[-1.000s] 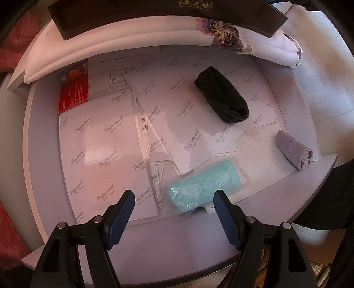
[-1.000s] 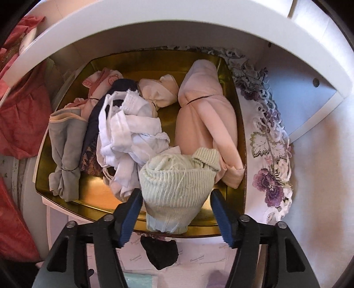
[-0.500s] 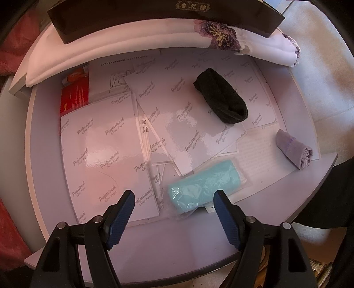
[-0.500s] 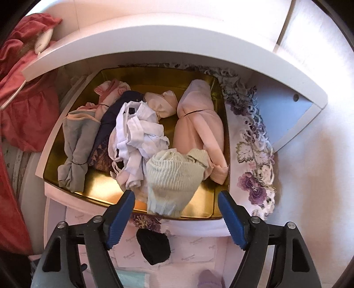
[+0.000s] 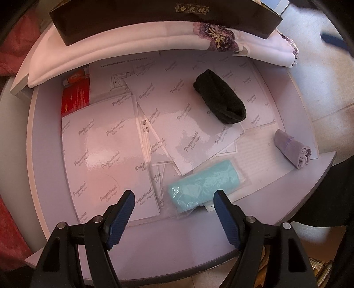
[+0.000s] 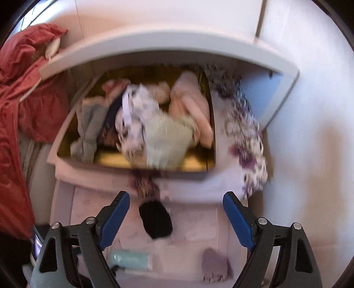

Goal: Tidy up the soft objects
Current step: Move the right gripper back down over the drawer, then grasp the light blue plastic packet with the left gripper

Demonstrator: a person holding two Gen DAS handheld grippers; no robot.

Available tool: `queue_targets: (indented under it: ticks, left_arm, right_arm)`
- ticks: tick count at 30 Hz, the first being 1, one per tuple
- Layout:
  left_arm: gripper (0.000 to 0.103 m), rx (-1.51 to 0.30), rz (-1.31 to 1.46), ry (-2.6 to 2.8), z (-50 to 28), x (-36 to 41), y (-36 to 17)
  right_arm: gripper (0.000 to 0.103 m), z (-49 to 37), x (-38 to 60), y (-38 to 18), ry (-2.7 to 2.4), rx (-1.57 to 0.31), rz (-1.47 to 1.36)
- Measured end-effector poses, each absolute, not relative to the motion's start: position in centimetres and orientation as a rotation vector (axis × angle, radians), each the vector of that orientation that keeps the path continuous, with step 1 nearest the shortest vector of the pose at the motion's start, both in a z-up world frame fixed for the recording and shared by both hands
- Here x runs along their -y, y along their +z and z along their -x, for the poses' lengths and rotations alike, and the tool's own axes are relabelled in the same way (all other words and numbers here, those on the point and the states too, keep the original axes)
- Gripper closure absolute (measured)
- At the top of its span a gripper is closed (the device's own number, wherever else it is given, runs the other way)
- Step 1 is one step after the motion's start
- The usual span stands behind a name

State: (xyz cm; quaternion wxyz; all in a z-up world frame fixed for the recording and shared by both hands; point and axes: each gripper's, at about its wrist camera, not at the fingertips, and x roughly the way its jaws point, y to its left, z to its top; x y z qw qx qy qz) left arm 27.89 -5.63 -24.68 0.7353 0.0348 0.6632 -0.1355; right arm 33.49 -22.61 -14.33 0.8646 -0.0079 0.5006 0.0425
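Observation:
In the left wrist view a black rolled sock [image 5: 220,97], a lilac rolled cloth [image 5: 292,148] and a teal cloth in a clear bag [image 5: 204,185] lie on glossy paper sheets [image 5: 104,141] in an open drawer. My left gripper [image 5: 173,202] is open and empty just above the teal cloth's near end. In the right wrist view my right gripper [image 6: 176,209] is open and empty, above the black sock [image 6: 156,218]. Beyond it a gold tray [image 6: 197,164] holds several rolled garments, a pale green knit one [image 6: 167,140] at the front.
A dark box [image 5: 163,17] sits on a floral white cloth [image 5: 216,37] above the drawer. A red booklet [image 5: 75,99] lies at the drawer's back left. Red fabric [image 6: 20,93] hangs left of the shelf. The teal [image 6: 130,259] and lilac [image 6: 213,263] cloths show near the drawer front.
My right gripper has pulled back and up from the gold tray, leaving the pale green knit piece in it; its jaws stand wider. The left gripper has barely moved.

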Motion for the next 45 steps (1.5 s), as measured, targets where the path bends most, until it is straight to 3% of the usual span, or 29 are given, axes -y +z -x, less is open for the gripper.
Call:
queue_targets:
  ticks: [8, 14, 38, 41, 45]
  left_arm:
    - [0.028, -1.468, -0.067, -0.301, -27.9, 5.5, -24.6]
    - [0.028, -1.498, -0.046, -0.354, -28.7, 5.8, -24.2]
    - [0.030, -1.708, -0.324, -0.720, -33.6, 14.5, -29.5]
    - [0.052, -1.736, -0.379, -0.708, -33.3, 14.9, -30.9]
    - [0.062, -1.711, -0.415, -0.661, -33.4, 13.3, -31.1]
  right_arm:
    - [0.016, -33.1, 25.1, -20.5, 0.027, -1.268, -0.092]
    - [0.016, -33.3, 26.8, -22.6, -0.018, -1.332, -0.205]
    - [0.016, -34.4, 30.0, -22.0, -0.075, -1.286, -0.413]
    - [0.016, -34.6, 30.0, -22.0, -0.071, -1.285, -0.425]
    - [0.016, -34.8, 29.9, -21.8, -0.071, -1.275, -0.426]
